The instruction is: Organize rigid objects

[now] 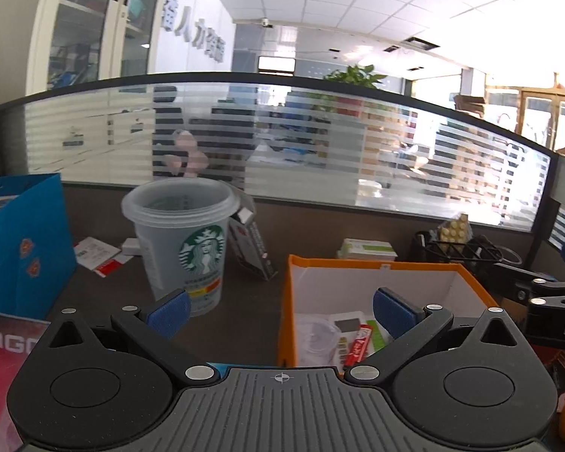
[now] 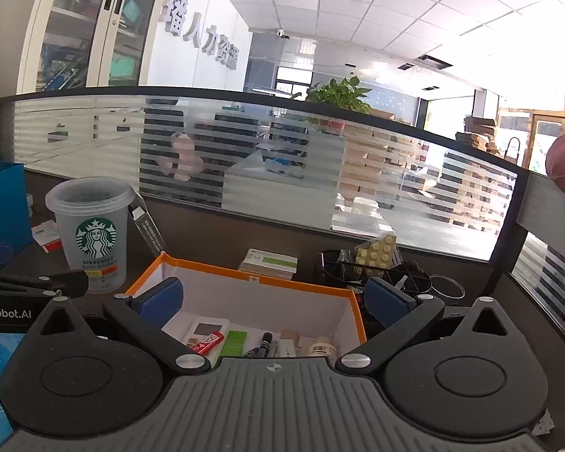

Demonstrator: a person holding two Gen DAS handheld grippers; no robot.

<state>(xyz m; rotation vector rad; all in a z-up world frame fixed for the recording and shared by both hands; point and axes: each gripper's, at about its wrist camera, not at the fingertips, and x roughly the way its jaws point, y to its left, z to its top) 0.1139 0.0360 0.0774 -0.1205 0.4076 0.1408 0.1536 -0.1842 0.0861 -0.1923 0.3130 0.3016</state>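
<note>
An orange-rimmed white box [image 1: 358, 263] [image 2: 245, 275] stands on the dark desk. Inside it lie a clear lid [image 1: 316, 339], a small white device with a grey screen [image 2: 205, 329], a red packet [image 2: 207, 342], a green card [image 2: 235, 342], a black marker [image 2: 263, 341] and small tubes [image 2: 322, 346]. My left gripper [image 1: 281, 314] hovers open over the box's left wall, nothing between its blue pads. My right gripper [image 2: 274, 301] hangs open above the box, also empty. A translucent Starbucks cup [image 1: 180, 241] [image 2: 92, 233] stands upright to the left of the box.
A dark carton [image 1: 250, 245] leans behind the cup. A blue gift bag [image 1: 22, 245] stands at far left, papers [image 1: 98, 256] beside it. Behind the box lie a green-white packet stack [image 2: 271, 261] and a black mesh organiser [image 2: 373, 267]. A frosted glass partition [image 1: 282, 143] closes the desk's back.
</note>
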